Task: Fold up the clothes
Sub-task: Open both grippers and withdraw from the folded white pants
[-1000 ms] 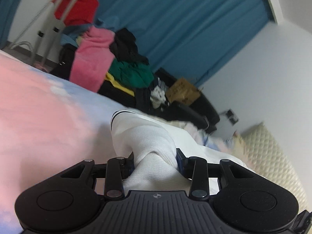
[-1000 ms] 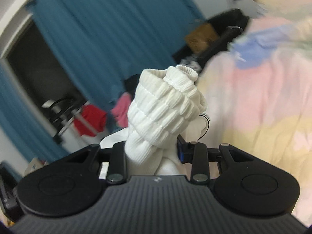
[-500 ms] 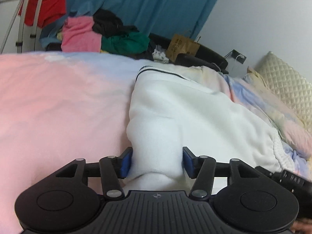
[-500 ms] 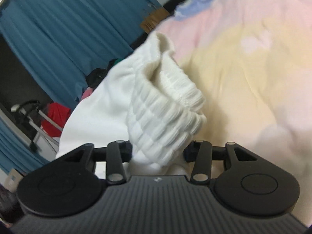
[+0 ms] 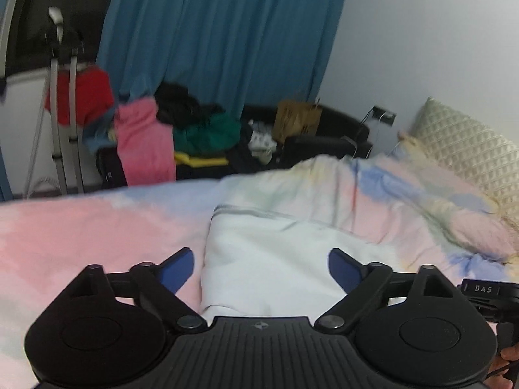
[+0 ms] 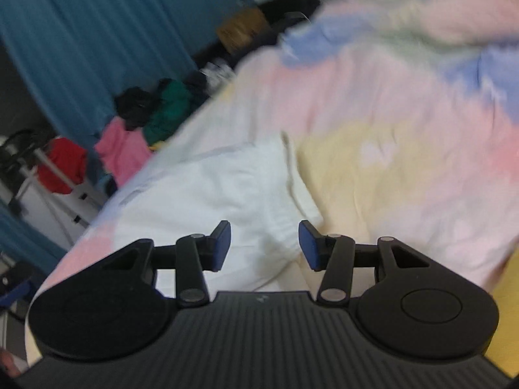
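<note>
- Garment first: white knit garment (image 5: 269,259), soft cotton-like fabric, lies flat on pastel pink, blue and yellow bedspread (image 5: 81,227), lower centre of left wrist frame; thin dark trim line along its far edge.
- Left gripper (image 5: 261,270): black body, blue pads spread wide, nothing between them; white cloth sits directly ahead and below the gap, not pinched.
- Upper left of left frame: metal drying rack (image 5: 63,113) with red top (image 5: 87,97); pile of pink, black and green clothes (image 5: 181,129) to its right, teal curtain (image 5: 220,32) behind.
- Right edge of left frame: quilted cream pillow (image 5: 464,149).
- Right wrist frame: same white garment (image 6: 227,188) fills centre left, blurred; its right-hand edge runs from mid frame down toward the right pad.
- Right gripper (image 6: 264,246): blue pads apart at a moderate width, holding nothing; cloth lies just under and ahead of the fingers.
- Key relation: garment lies forward of both grippers, long axis running away from the left camera; the left gripper is over the near left corner zone, the right over the near right edge.
- Judgement: both are about equally near, so the next grab could be either near corner; soft knit may bunch if pinched shallow.
</note>
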### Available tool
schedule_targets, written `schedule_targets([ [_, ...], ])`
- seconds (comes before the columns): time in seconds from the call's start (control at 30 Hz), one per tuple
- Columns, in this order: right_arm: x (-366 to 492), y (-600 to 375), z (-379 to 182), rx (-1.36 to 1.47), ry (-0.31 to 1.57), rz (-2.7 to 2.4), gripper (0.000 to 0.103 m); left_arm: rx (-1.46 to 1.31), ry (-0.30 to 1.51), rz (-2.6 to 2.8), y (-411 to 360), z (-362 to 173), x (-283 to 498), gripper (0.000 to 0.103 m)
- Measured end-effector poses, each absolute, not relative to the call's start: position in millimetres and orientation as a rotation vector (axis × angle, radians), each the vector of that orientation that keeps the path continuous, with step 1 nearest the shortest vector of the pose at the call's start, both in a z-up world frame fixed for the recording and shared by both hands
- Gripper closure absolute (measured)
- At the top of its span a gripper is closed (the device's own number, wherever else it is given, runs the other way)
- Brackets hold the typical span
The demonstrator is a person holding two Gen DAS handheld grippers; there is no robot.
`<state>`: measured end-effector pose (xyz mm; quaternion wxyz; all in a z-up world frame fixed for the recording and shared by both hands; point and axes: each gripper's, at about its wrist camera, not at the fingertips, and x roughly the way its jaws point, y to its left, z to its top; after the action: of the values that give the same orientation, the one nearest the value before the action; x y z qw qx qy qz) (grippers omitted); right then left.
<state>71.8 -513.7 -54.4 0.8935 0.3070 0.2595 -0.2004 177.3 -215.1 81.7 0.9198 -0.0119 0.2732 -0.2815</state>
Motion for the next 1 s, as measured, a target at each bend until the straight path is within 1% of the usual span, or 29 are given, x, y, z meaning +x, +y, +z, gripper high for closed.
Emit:
schedule_targets([
  [0.07,55,-505,-33,0.597,0.5,-0.39,0.053,-0.019,0.524,-0.585,-210,102,151,0.0],
  [0.17,30,-494,-7,0.518,0.455,-0.34,0.052,0.02,0.468,-0.57,-202,126,106,0.0],
  [0.2,22,-488,2,0.487,0.443,-0.322,0.05,0.034,0.451,-0.563,-199,133,91,0.0],
  [0.23,13,-482,9,0.455,0.428,-0.302,0.046,0.036,0.443,-0.564,-194,137,77,0.0],
  [0.27,5,-475,14,0.422,0.409,-0.285,0.029,0.028,0.439,-0.564,-189,140,64,0.0],
  [0.33,-10,-462,20,0.372,0.364,-0.264,0.012,0.016,0.431,-0.56,-179,144,40,0.0],
  [0.37,-18,-456,23,0.349,0.34,-0.255,0.014,0.016,0.424,-0.557,-174,145,29,0.0],
  [0.47,-37,-439,25,0.298,0.291,-0.229,0.014,0.033,0.391,-0.523,-160,141,-4,0.0],
  [0.67,-57,-407,5,0.237,0.257,-0.2,0.014,0.02,0.363,-0.505,-134,123,-47,0.0],
  [0.8,-57,-390,-15,0.201,0.239,-0.213,0.014,0.038,0.348,-0.499,-131,105,-57,0.0],
  [1.0,-49,-378,-52,0.183,0.247,-0.222,0.014,0.024,0.367,-0.472,-123,66,-51,0.0],
])
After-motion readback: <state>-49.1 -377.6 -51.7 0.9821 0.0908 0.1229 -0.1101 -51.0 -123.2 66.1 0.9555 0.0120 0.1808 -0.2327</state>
